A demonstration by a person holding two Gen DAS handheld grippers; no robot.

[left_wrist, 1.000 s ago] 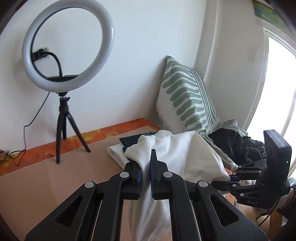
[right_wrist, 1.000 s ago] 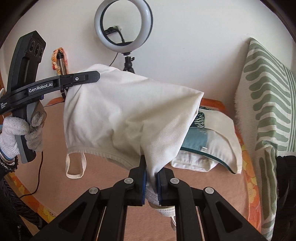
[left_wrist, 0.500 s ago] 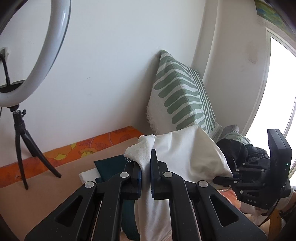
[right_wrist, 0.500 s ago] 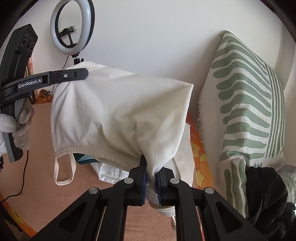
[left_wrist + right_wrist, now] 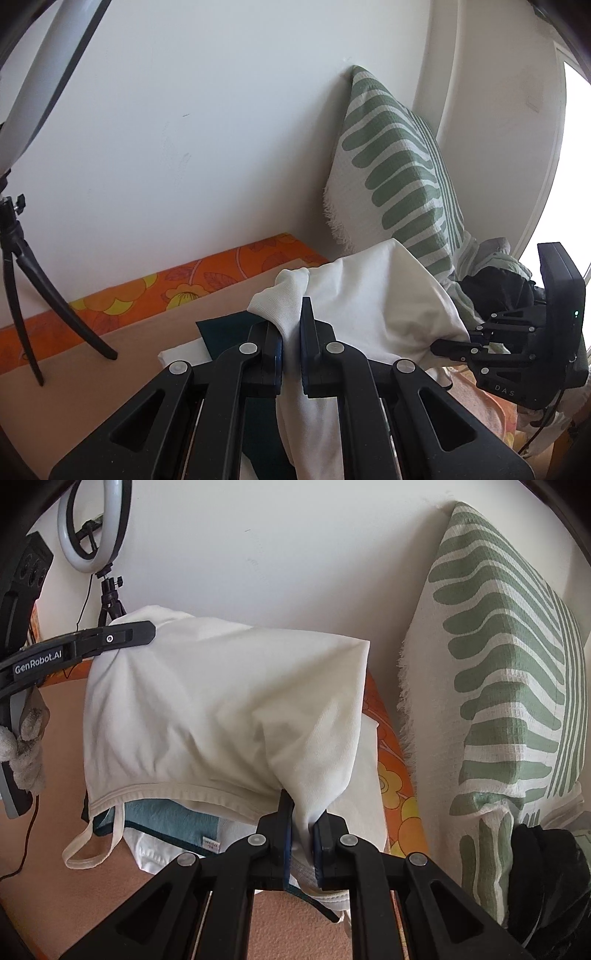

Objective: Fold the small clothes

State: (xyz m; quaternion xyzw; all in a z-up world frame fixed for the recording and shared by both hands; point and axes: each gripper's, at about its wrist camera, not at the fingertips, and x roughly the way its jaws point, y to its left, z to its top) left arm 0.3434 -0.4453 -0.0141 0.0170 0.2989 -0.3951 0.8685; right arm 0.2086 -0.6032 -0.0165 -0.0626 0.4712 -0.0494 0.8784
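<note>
We had the white top (image 5: 221,709) clamped in both grippers and hanging in the air between them: left gripper (image 5: 291,354) clenched on one end, right gripper (image 5: 303,845) clenched on the other. It hung over the folded pile (image 5: 166,823) on the tan bed (image 5: 92,387), near the striped pillow (image 5: 399,173). A strap loop (image 5: 92,845) dangled below.

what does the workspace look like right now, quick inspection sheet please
surface: tan cover with an orange floral border.
job's things: white top held up between both grippers; folded stack beneath it.
clutter: dark clothes pile beside the pillow.
grippers: left gripper and right gripper each shut on the top.
cables: thin cord at the left edge.
surroundings: ring light on a tripod, green-striped pillow, white wall.
</note>
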